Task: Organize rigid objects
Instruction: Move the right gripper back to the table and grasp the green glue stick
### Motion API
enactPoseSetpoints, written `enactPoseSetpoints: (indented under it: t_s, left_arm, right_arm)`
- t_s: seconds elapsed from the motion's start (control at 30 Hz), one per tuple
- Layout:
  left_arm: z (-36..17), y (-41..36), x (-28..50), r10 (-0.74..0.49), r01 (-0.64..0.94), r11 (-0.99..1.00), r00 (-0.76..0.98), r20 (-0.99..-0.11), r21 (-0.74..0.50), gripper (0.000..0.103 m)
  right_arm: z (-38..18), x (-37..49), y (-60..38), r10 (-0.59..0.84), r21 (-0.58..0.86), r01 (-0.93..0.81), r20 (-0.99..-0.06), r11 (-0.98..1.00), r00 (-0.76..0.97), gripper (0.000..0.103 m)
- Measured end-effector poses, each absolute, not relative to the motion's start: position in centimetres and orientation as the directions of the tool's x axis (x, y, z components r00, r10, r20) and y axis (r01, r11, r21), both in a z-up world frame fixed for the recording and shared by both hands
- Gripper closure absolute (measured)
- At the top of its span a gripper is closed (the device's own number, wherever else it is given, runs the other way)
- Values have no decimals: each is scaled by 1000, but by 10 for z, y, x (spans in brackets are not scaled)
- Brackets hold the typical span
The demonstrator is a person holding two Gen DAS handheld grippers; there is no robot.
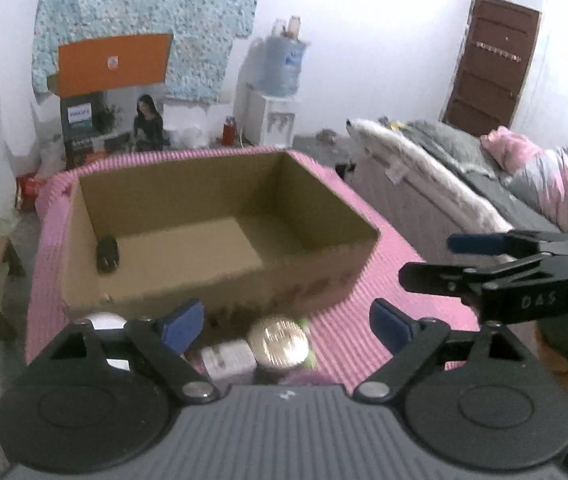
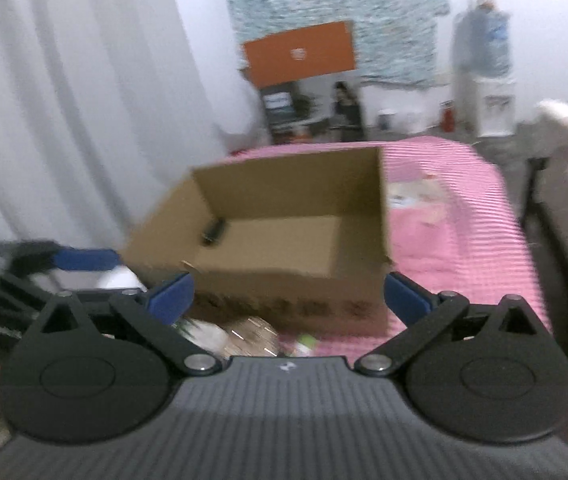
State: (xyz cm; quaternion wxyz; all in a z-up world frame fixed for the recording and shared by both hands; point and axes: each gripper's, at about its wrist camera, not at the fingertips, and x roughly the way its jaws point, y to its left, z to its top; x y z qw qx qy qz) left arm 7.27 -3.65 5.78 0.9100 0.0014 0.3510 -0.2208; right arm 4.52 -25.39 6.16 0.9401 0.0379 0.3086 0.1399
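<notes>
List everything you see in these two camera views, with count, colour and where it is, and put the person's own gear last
cardboard box: one, brown, open-topped, on the pink cover
small black object: one, inside the box by its left wall; too blurred to identify
pink ribbed cover: one, under the box
round gold lid: one, in front of the box, near the left claw
white labelled container: one, beside the gold lid
water dispenser: one, white with a blue bottle, far wall
orange carton: one, far wall
bed: one, grey and pink bedding, right
brown door: one, far right
left claw: open, empty
right claw: open, empty
</notes>
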Motion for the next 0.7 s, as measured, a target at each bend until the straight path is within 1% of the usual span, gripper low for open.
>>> enactPoseSetpoints:
  t_s: [0.1, 0.23, 0.37, 0.43, 0.57, 0.63, 0.7]
  left_arm:
    - [41, -40, 65, -435, 423, 887, 634, -639, -184, 12]
    - [22, -48, 59, -462, 438, 874, 623, -631, -209, 12]
    - [11, -64, 57, -437, 457, 877, 632, -640, -148, 12]
    - [8, -72, 60, -415, 455, 883, 633, -654, -119, 11]
    - [-2, -83, 70, -405, 466, 879, 616, -676, -102, 11]
    - [-7, -87, 73, -413, 487, 868, 603, -682, -95, 12]
    - [-10, -92, 76, -414, 506, 859, 588, -695, -83, 15]
  right_arm:
    - [44, 31, -249, 203, 82, -191, -571, 978, 795, 1]
    - [27, 21, -255, 227, 102, -208, -583, 973, 780, 1]
    - [20, 17, -269, 278, 171, -219, -547, 961, 790, 1]
    - [16, 18, -278, 314, 228, -223, -543, 948, 779, 1]
    - [0, 37, -287, 348, 330, -174, -599, 928, 721, 1]
    - [-12, 47, -286, 368, 365, -163, -613, 917, 699, 1]
    - [-19, 56, -286, 392, 391, -166, -618, 905, 681, 2]
